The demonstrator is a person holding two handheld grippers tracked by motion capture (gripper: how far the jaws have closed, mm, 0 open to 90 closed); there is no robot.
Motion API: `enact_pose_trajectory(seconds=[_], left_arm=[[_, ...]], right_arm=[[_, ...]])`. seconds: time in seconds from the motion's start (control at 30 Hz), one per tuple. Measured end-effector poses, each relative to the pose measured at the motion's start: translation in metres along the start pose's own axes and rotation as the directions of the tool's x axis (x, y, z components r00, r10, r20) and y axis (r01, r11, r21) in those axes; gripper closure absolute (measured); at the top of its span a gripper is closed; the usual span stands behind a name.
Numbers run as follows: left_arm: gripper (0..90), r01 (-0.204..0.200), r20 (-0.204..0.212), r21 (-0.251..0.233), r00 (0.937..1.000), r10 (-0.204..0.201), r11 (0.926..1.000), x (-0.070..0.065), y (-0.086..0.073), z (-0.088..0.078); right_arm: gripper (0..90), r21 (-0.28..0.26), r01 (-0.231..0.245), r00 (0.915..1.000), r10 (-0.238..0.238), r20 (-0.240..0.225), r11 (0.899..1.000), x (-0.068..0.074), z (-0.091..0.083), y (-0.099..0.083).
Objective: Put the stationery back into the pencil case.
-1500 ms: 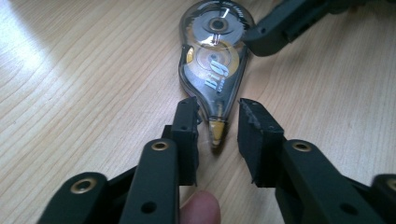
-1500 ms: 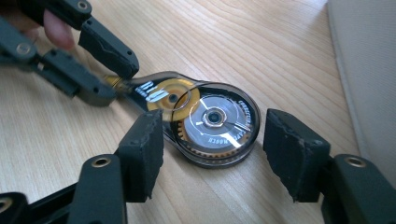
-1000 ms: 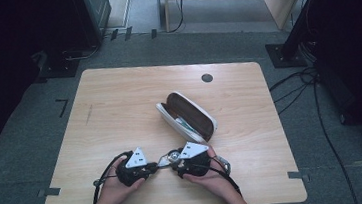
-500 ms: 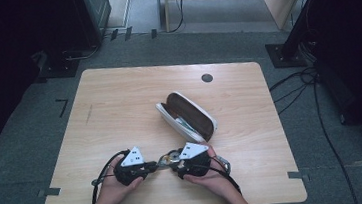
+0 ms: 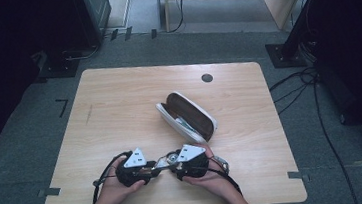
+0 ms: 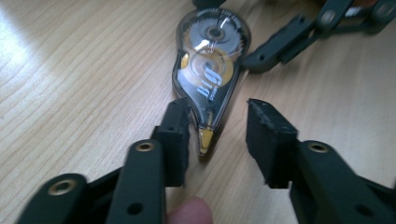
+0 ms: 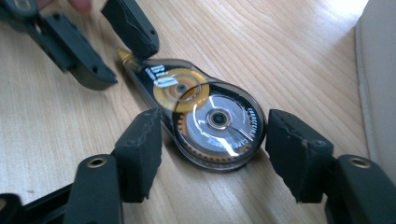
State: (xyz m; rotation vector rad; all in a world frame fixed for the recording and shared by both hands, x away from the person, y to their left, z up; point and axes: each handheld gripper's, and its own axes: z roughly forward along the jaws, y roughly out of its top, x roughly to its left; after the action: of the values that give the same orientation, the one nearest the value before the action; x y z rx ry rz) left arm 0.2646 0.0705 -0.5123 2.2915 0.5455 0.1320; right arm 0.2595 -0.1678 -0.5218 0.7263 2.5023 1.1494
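Observation:
A clear teardrop-shaped correction tape dispenser (image 5: 167,159) lies flat on the wooden table (image 5: 119,103), near its front edge and between both grippers. My left gripper (image 6: 217,121) is open; its jaws have just been opening. The dispenser's (image 6: 210,70) yellow tip sits between the pads, beside the left one and apart from the right one. My right gripper (image 7: 212,135) is shut on the round end of the dispenser (image 7: 210,121), one pad on each side. In the high view, the left gripper (image 5: 150,168) and right gripper (image 5: 175,161) point at each other.
An open white glasses case (image 5: 188,116) with a brown lining lies just behind the right hand. A dark round cap (image 5: 207,78) sits in the table's far edge. Cables trail from both grippers over the front edge. Stands and cables ring the table on the floor.
Both hands and the case stay where they were; the high view is too small to show any change at the jaws.

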Motion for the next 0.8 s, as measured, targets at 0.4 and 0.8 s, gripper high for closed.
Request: enact_pose_trajectory(seconds=[0.4,0.8], left_arm=[[53.7,-0.055,-0.007,-0.013,0.9985,0.055,0.9984,-0.0019,-0.0017,0.0016],[48.3,-0.077,-0.011,-0.007,0.997,0.077,0.997,-0.0056,-0.0011,0.0031]], right_arm=[[54.3,-0.004,-0.001,0.9977,0.001,-0.067,1.0,0.0009,-0.0026,-0.0019],[60.1,-0.004,-0.003,0.997,0.002,-0.078,1.0,0.003,-0.003,-0.0019]])
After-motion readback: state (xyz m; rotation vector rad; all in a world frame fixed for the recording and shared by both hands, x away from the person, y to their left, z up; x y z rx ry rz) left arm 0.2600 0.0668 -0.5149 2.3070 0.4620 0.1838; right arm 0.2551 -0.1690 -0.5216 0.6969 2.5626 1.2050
